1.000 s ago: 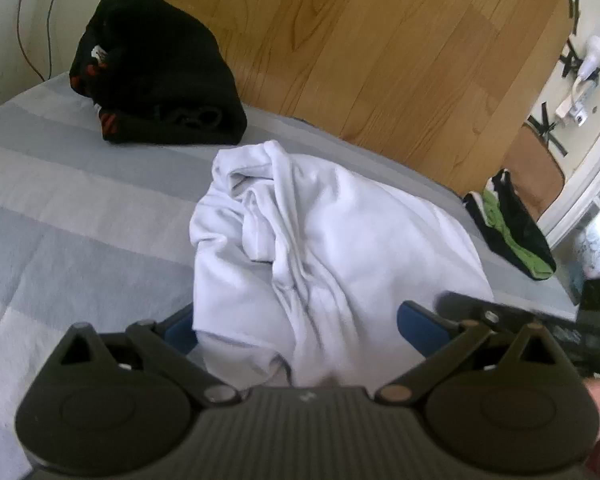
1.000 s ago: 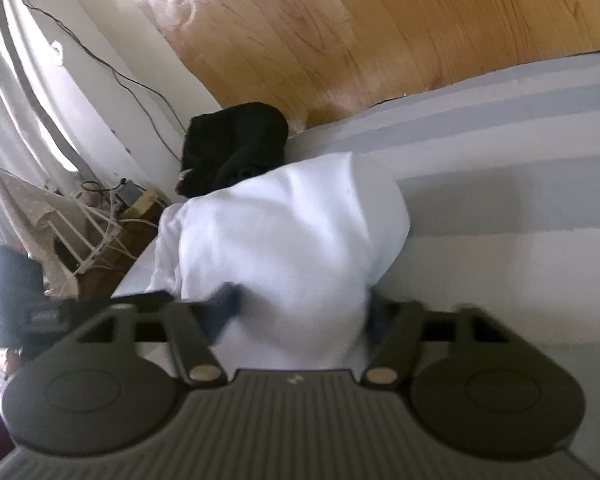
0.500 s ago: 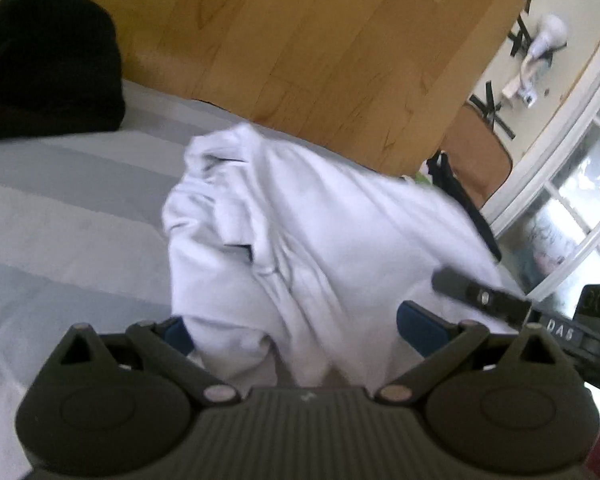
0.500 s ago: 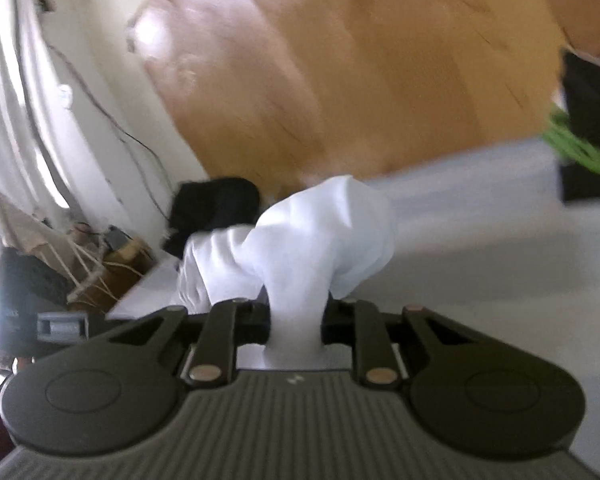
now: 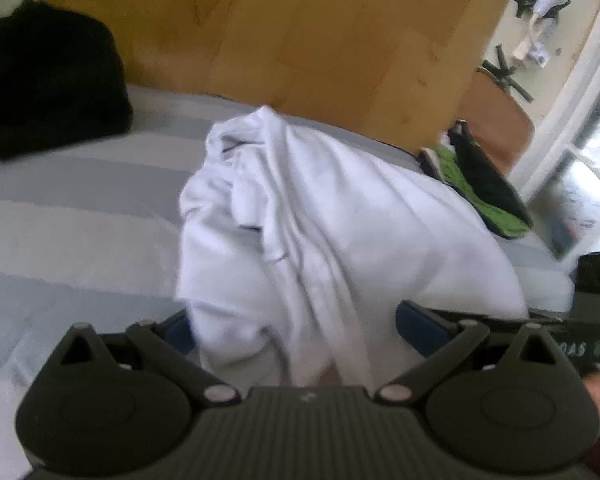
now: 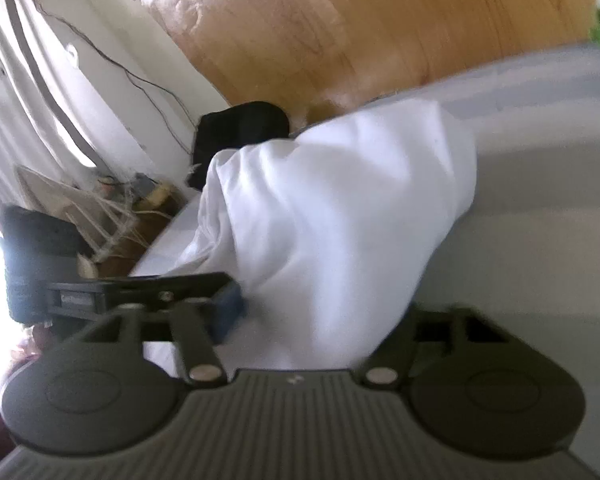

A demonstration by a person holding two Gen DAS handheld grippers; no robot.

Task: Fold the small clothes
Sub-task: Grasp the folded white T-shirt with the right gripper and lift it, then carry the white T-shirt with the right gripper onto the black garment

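The white garment (image 5: 340,240) lay bunched on the striped bed (image 5: 72,216), its crumpled folds rising toward the bed's far edge under the wooden headboard (image 5: 300,40). The left gripper (image 5: 296,328) stood with its jaws spread wide, the cloth's near hem lying between them and neither blue pad pressing it. The right gripper (image 6: 324,312) had just been opening its jaws; cloth draped between them, one pad showing clear of the fabric and the other hidden under it, so a pinch could not be confirmed.

Bare striped sheet ran wide toward the bed's left side in the left wrist view, and another open stretch lay on the garment's far side in the right wrist view. A black folded pile (image 5: 52,88) sat near the far left corner, well apart from the garment. A black and green garment (image 5: 484,188) lay at the far right edge, near the white cloth's edge.

Only the left wrist view showed the window frame (image 5: 572,120) beyond the bed's right side and the right gripper's body entering from there. Only the right wrist view showed the curtain (image 6: 20,80), the trailing cable (image 6: 140,80) on the wall and the clutter beside the bed's left edge, with the left gripper reaching in low
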